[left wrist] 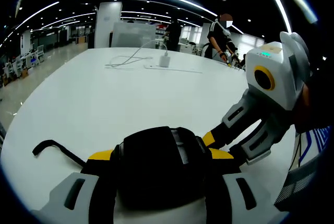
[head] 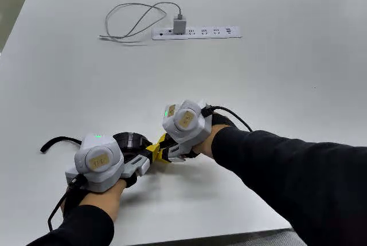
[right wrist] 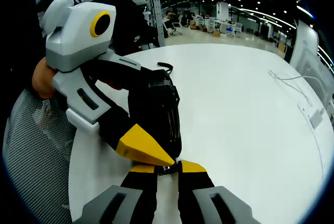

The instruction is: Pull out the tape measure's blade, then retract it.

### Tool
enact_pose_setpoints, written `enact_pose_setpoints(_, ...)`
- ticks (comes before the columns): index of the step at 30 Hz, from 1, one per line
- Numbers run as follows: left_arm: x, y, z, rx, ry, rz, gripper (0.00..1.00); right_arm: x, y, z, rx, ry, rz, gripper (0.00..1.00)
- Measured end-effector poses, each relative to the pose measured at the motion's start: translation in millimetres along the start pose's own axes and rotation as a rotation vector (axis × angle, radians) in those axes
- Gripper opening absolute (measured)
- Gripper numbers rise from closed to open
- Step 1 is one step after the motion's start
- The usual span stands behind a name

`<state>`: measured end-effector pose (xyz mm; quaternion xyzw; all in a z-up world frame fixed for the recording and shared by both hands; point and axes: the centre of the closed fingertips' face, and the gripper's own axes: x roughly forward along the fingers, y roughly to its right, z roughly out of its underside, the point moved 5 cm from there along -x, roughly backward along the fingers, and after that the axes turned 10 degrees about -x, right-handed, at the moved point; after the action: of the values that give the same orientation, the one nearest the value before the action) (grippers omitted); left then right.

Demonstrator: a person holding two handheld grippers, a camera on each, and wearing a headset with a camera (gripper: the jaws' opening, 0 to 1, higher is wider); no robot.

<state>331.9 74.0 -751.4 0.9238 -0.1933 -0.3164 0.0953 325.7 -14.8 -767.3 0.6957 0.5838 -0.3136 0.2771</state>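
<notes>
- The tape measure (head: 131, 141), a black round case, is found at the near edge of the white table (head: 269, 79), left of centre, with its black wrist strap (head: 56, 141) trailed out to the left.
- The case is clamped between the jaws of the left gripper (left wrist: 159, 155). A yellow tip is seen on either side of it, so the body is anchored against the pull to come.
- The right gripper (right wrist: 168, 167) is presented from the right with its jaws drawn narrow. They are judged to be pinched on the small end hook (right wrist: 168, 172) at the mouth of the case. The hook is tiny and partly hidden, so this grip is read with some caution.
- The two grippers are set tip to tip, almost touching, because the blade is not yet drawn out: no length of it is seen between them.
- The step in hand is judged to be the start of the pull; the retraction is left to be done.
- A straight draw to the right, away from the held case, is called for. A slip of the hook from the narrow jaws is the likely fault.
- A power strip (head: 198, 32) with a plugged charger (head: 179, 25) is laid at the far side, well apart from the work.
</notes>
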Motion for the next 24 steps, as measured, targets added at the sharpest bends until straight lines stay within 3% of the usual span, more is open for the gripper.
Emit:
enact_pose_setpoints(11,-0.1,-0.1,-0.5,-0.004,-0.001,0.005,0.65,0.4,0.5,-0.8,0.002,-0.008,0.004,0.12)
enact_pose_setpoints(14,1.5,-2.2,-0.5,-0.018,-0.018,0.027,0.66,0.8,0.7,-0.7,-0.009,-0.01,-0.003,0.12)
enact_pose_setpoints(17,3.2,-2.9,-0.2,-0.02,-0.034,0.088,0.67,0.9,-3.5,-1.6,-0.045,-0.018,0.017,0.13)
enact_pose_setpoints(19,2.5,-4.0,-2.0,0.002,-0.042,0.126,0.67,0.7,-2.6,-1.7,-0.042,-0.018,0.026,0.13)
enact_pose_setpoints(20,2.3,-3.1,-4.5,0.056,-0.039,0.146,0.67,0.5,-2.7,-1.6,-0.048,-0.018,0.028,0.13)
enact_pose_setpoints(24,-0.6,-4.0,-9.8,0.102,-0.046,0.163,0.68,-1.2,-2.4,-1.2,-0.055,-0.011,0.029,0.13)
